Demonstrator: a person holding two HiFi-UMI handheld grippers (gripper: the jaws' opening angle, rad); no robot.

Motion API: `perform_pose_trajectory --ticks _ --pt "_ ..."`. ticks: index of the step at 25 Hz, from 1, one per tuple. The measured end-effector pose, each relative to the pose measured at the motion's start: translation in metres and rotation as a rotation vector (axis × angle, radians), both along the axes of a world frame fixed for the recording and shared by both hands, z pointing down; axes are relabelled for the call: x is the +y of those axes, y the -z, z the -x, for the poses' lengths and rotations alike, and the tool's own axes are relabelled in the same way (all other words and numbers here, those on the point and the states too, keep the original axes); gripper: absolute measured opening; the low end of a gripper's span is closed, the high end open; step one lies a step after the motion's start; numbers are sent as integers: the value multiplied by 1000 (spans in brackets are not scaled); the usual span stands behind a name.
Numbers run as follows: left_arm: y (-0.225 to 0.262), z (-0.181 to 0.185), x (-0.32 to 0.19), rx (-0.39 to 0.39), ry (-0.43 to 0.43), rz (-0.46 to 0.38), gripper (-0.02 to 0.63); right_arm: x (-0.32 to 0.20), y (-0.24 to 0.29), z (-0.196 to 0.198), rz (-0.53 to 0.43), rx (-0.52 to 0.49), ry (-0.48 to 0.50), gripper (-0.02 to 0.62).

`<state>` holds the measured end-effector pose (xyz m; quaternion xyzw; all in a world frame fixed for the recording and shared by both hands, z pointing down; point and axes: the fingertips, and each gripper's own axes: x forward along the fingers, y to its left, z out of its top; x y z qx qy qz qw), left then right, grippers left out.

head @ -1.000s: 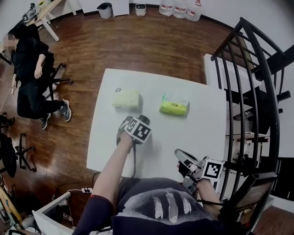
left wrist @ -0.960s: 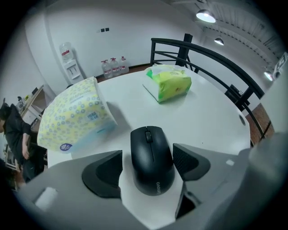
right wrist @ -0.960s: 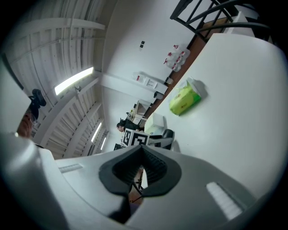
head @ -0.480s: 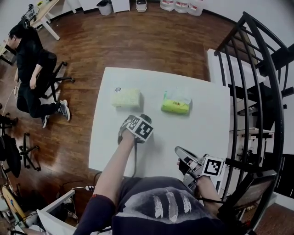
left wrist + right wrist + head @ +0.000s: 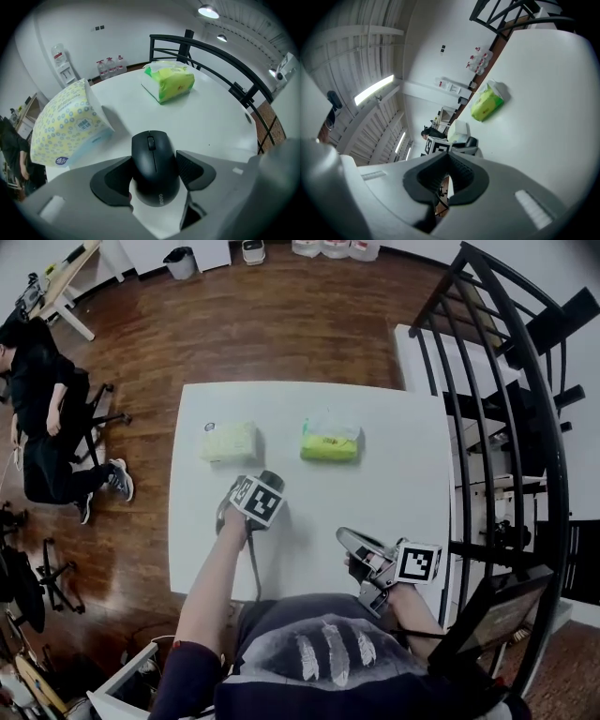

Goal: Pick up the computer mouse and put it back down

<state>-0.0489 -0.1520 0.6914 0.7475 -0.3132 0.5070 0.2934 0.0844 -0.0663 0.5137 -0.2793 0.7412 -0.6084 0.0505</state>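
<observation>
A black computer mouse [image 5: 154, 164] lies flat on the white table [image 5: 394, 474], near its front left. My left gripper [image 5: 234, 512] points steeply down over it. In the left gripper view the left gripper [image 5: 153, 174] has the mouse between its closing jaws. The left pad [image 5: 112, 180] lies against the mouse's side, and the right pad [image 5: 194, 168] stands just off the other side. In the head view the marker cube hides the mouse. My right gripper [image 5: 349, 542] hovers at the table's front edge, shut on nothing [image 5: 449, 157].
A yellow tissue pack [image 5: 230, 441] lies just beyond the mouse and a green one [image 5: 330, 442] to its right. A black metal railing [image 5: 497, 427] runs along the table's right side. A seated person [image 5: 42, 409] is far off on the left.
The head view has shifted a little. Both grippers keep their places, the left one still over the mouse.
</observation>
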Motion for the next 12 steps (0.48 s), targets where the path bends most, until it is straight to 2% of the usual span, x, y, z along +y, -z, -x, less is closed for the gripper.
perform_pose_trajectory --ticks 7,10,12 --pt "7 -4 3 2 0 6 305 7 5 -17 11 24 -20 3" --pt "22 4 3 -21 29 -15 305 11 4 -27 20 38 -33 3" --pt "29 -6 9 7 48 0 305 13 5 -39 33 30 -43 3"
